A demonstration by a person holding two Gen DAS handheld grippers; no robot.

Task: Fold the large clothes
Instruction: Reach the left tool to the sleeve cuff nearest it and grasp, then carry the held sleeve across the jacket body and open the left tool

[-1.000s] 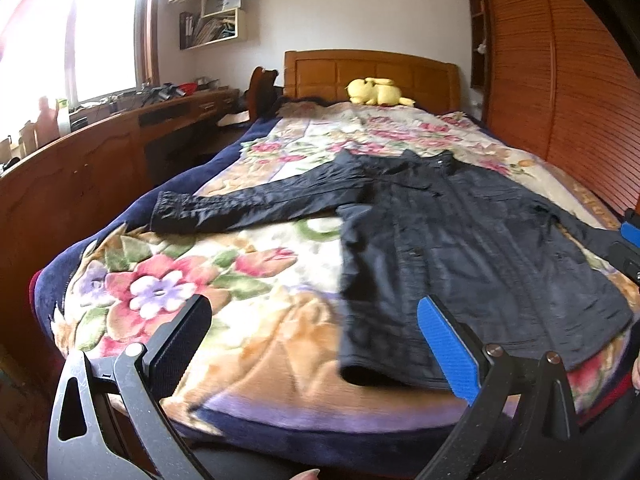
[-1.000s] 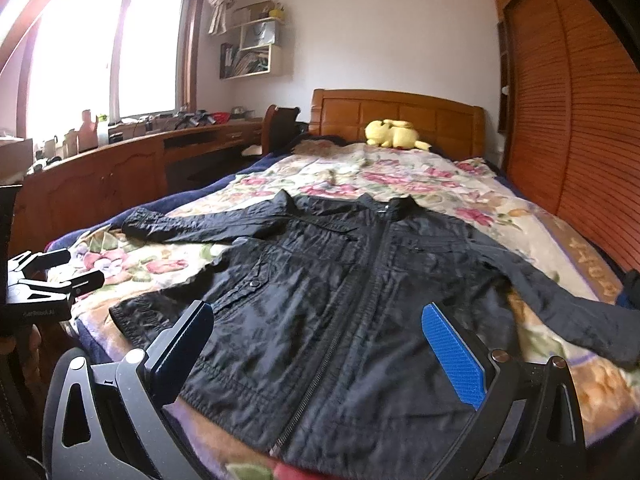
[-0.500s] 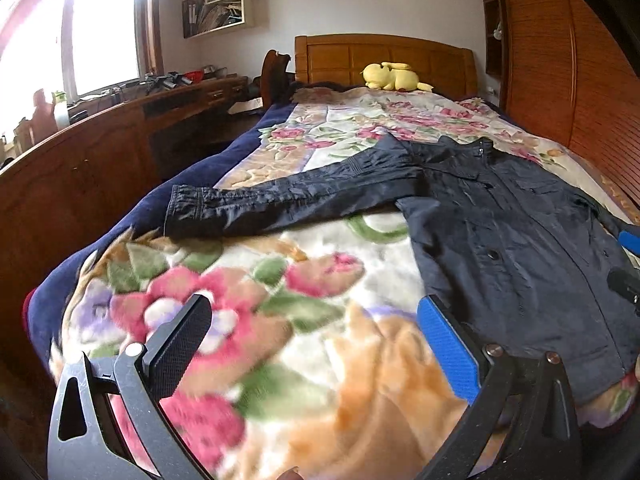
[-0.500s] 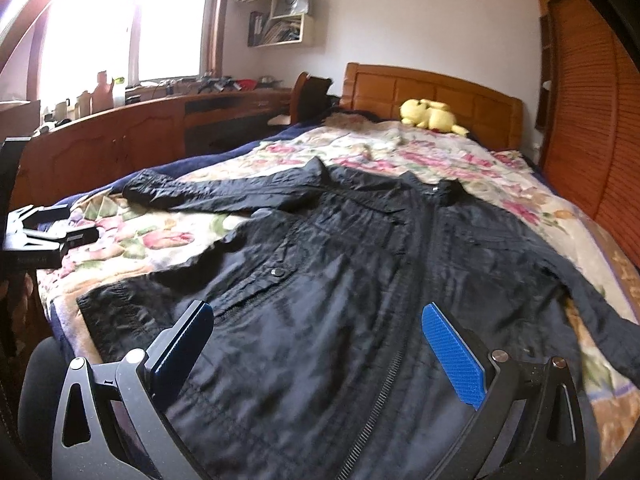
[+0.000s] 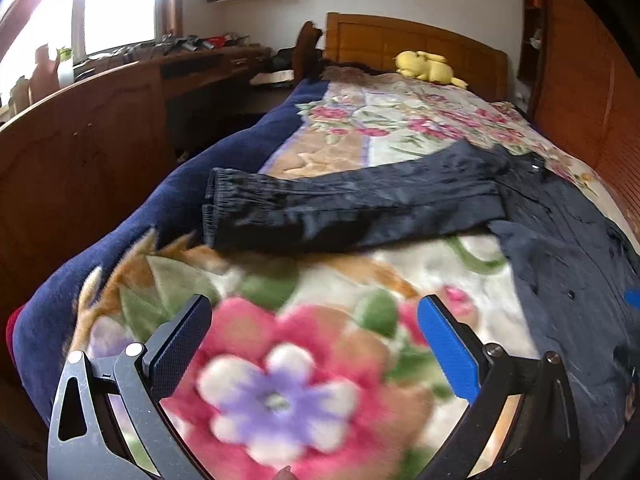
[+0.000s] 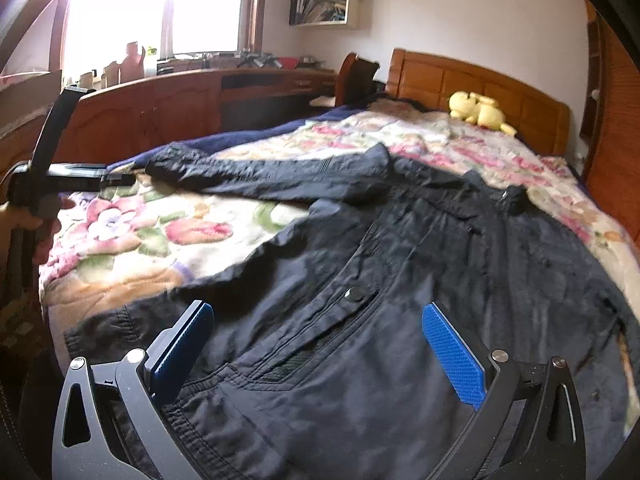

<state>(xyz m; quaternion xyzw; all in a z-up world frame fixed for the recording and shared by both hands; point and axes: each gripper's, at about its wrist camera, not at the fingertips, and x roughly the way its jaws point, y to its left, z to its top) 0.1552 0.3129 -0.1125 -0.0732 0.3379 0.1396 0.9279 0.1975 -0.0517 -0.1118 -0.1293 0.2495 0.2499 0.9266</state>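
Your left tongs point(image 5: 314, 334) gape wide over the flowery blanket point(image 5: 280, 360); the dark navy cloth jacket point(image 5: 360, 204) lies ahead and rightward. Your right tongs point(image 6: 318, 340) gape wide right above its front.

My left black two-finger gripper point(image 5: 312, 340) hung with jaws spread wide, gripping nothing. My right black two-finger gripper point(image 6: 320, 344) was equally wide, also empty.
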